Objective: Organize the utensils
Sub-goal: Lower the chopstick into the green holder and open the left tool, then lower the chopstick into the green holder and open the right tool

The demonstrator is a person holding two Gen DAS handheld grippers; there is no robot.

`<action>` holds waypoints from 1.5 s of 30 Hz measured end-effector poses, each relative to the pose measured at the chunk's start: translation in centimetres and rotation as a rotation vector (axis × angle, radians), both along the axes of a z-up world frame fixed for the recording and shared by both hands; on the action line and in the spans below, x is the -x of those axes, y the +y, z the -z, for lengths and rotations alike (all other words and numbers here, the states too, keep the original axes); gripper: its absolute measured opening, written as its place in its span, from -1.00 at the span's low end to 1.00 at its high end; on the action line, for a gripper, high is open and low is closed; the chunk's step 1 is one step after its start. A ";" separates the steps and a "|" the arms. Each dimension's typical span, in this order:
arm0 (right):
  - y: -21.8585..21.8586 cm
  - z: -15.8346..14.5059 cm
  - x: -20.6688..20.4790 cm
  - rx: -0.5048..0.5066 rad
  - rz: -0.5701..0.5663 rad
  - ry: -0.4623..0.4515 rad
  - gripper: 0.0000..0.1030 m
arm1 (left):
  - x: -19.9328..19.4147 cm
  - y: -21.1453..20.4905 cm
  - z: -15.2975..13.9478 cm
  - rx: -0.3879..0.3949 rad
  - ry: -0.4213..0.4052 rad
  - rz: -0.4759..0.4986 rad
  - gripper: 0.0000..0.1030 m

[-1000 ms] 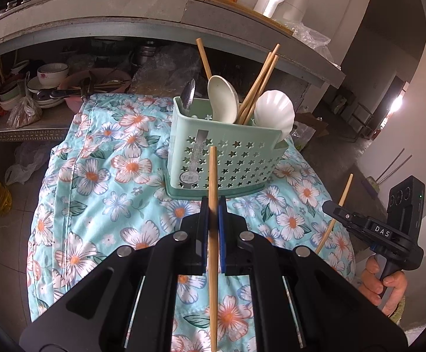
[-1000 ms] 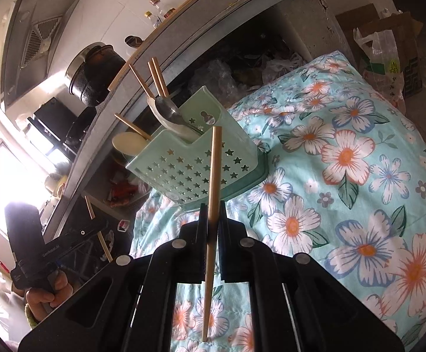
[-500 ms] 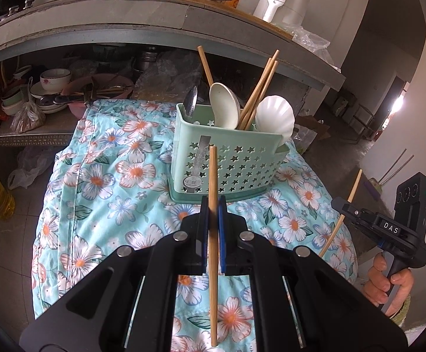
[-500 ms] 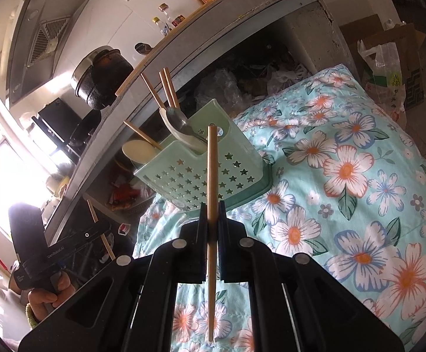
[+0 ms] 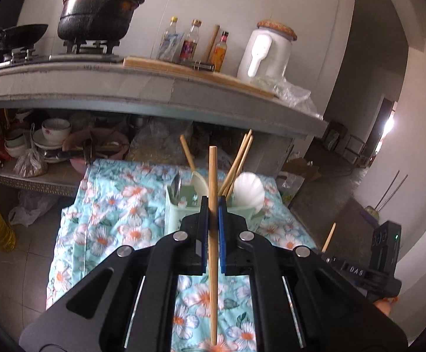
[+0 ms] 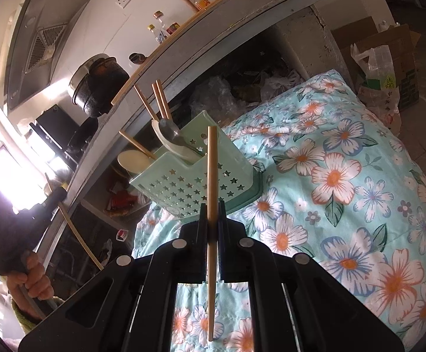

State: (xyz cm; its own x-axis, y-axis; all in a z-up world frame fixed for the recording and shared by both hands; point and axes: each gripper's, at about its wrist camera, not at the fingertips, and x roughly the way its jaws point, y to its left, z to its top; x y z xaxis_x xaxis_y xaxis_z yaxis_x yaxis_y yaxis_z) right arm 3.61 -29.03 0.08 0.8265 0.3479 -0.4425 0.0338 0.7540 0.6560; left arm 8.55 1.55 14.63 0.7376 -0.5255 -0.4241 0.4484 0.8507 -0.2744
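Note:
A mint green utensil basket (image 5: pixel 180 214) with star holes stands on the floral cloth; it also shows in the right wrist view (image 6: pixel 195 184). It holds several wooden chopsticks (image 5: pixel 237 161), a metal spoon (image 5: pixel 176 184) and white ladles (image 5: pixel 248 189). My left gripper (image 5: pixel 212 205) is shut on a wooden chopstick (image 5: pixel 213 234), held upright in front of and above the basket. My right gripper (image 6: pixel 212 208) is shut on another wooden chopstick (image 6: pixel 211 205), just in front of the basket's near wall. The right gripper also shows at the lower right of the left wrist view (image 5: pixel 368 270).
The floral cloth (image 6: pixel 345 193) covers a low table. Behind it a concrete counter (image 5: pixel 154 88) carries a black pot (image 5: pixel 95 14), bottles (image 5: pixel 189 44) and a white jug (image 5: pixel 265 55). Bowls (image 5: pixel 54 129) sit on a shelf below. A cardboard box (image 6: pixel 389 55) stands at the right.
My left gripper has risen and tilted up, so the basket sits lower and smaller in its view. My right gripper has moved slightly closer to the basket.

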 end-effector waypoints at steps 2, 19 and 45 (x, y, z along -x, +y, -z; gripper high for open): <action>-0.1 0.0 0.0 0.000 0.004 0.004 -0.88 | -0.4 -0.1 -2.0 0.032 -0.060 -0.005 -0.91; 0.5 -0.4 -0.5 0.022 -0.009 0.012 -0.88 | -11.8 -7.0 -4.1 0.100 -0.251 -0.118 -0.91; 2.9 -14.7 -0.2 0.284 -0.028 -0.316 -0.89 | -3.1 0.2 3.3 0.075 -0.114 -0.078 0.46</action>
State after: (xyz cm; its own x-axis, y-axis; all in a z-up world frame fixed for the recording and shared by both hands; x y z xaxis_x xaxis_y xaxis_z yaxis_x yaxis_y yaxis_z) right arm 3.85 -26.13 14.74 0.9289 0.2730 -0.2503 -0.1587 0.9040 0.3970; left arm 11.67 1.71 11.38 0.8186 -0.4918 -0.2968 0.4135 0.8632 -0.2898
